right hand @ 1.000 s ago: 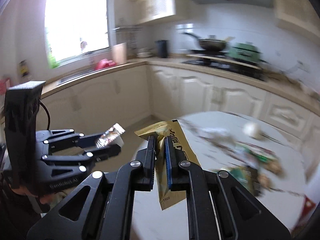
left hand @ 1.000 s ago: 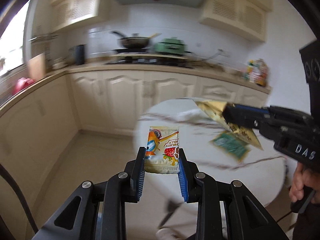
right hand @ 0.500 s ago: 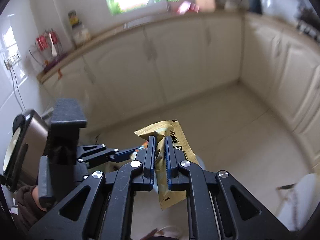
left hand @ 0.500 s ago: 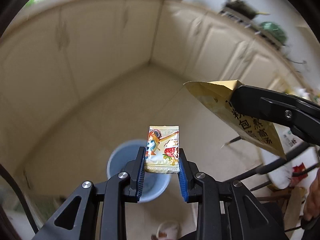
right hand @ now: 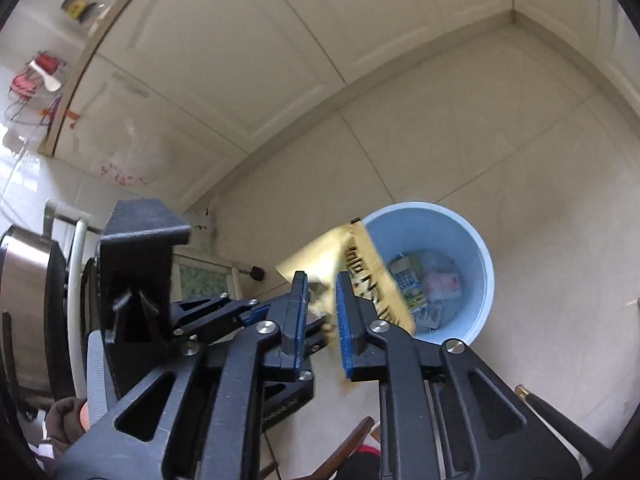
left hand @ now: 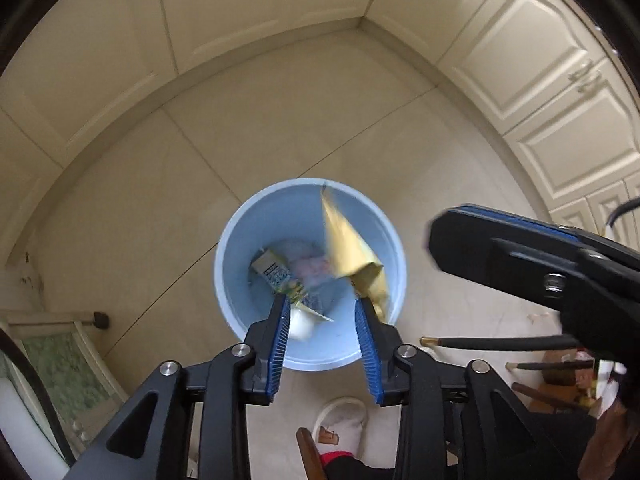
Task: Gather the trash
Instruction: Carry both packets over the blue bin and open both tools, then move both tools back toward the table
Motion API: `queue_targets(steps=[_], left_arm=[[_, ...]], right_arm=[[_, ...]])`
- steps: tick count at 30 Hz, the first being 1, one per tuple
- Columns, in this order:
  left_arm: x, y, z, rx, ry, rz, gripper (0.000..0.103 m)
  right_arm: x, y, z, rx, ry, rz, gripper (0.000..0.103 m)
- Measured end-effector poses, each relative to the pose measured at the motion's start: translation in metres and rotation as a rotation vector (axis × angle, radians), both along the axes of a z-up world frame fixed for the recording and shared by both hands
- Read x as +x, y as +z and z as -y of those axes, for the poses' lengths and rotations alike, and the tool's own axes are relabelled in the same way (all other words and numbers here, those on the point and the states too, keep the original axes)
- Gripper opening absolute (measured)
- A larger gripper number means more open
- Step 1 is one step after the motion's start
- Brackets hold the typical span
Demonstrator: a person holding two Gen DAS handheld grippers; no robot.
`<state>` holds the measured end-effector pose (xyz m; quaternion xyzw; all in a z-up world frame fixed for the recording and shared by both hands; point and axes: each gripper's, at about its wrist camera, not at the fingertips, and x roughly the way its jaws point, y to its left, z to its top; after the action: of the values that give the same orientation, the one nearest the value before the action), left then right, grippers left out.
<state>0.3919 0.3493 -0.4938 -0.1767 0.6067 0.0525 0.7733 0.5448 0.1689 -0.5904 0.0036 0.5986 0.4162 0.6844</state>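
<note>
Both grippers have swung from table to blue bin (left hand: pixel 234 248); left fingers (left hand: pixel 280 332) spread empty, right fingers (right hand: pixel 344 316) just loosening, gold packet (right hand: pixel 360 264) between

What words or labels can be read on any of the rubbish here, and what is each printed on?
Gold foil wrapper: large dark characters down one face, motion-blurred, not readable.
Small green-and-white drink carton in the round light-blue plastic bin: blue print, too small to read.
Colourful snack packet falling into the bin: its print cannot be read.
Nothing else carries legible text.
</note>
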Motion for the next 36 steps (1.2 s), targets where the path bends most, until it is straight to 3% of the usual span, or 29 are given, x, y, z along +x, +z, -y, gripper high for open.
queue_targets(steps=[5, 7, 8, 13, 15, 19, 22, 27, 30, 36], left_arm=[[-0.005, 0.023, -0.015, 0.015, 0.049, 0.021, 0.05], [-0.008, 0.042, -0.01, 0.022, 0.078, 0.039, 0.055], [-0.011, 0.052, -0.009, 0.027, 0.093, 0.048, 0.058], [-0.035, 0.122, -0.008, 0.099, 0.145, 0.147, 0.063], [-0.056, 0.158, 0.001, 0.117, 0.166, 0.216, 0.069], [-0.09, 0.222, 0.017, 0.167, 0.178, 0.348, 0.072], [-0.114, 0.274, 0.043, 0.195, 0.177, 0.463, 0.078], [-0.164, 0.352, 0.108, 0.235, 0.122, 0.662, 0.087], [-0.214, 0.374, 0.148, 0.255, 0.093, 0.776, 0.095], [-0.29, 0.406, 0.245, 0.308, -0.013, 0.981, 0.101]], right_arm=[[-0.001, 0.01, 0.002, -0.009, -0.008, 0.046, 0.036], [-0.003, 0.024, 0.006, -0.022, -0.033, 0.074, 0.051], [-0.007, 0.035, 0.01, -0.029, -0.049, 0.095, 0.054], [-0.023, 0.081, 0.029, -0.052, -0.093, 0.19, 0.066], [-0.029, 0.102, 0.038, -0.053, -0.115, 0.222, 0.074], [-0.051, 0.156, 0.066, -0.035, -0.163, 0.32, 0.079], [-0.076, 0.205, 0.09, -0.034, -0.209, 0.435, 0.093], [-0.118, 0.28, 0.139, -0.01, -0.3, 0.6, 0.1], [-0.153, 0.329, 0.184, -0.002, -0.393, 0.722, 0.103], [-0.222, 0.411, 0.245, -0.01, -0.554, 0.925, 0.103]])
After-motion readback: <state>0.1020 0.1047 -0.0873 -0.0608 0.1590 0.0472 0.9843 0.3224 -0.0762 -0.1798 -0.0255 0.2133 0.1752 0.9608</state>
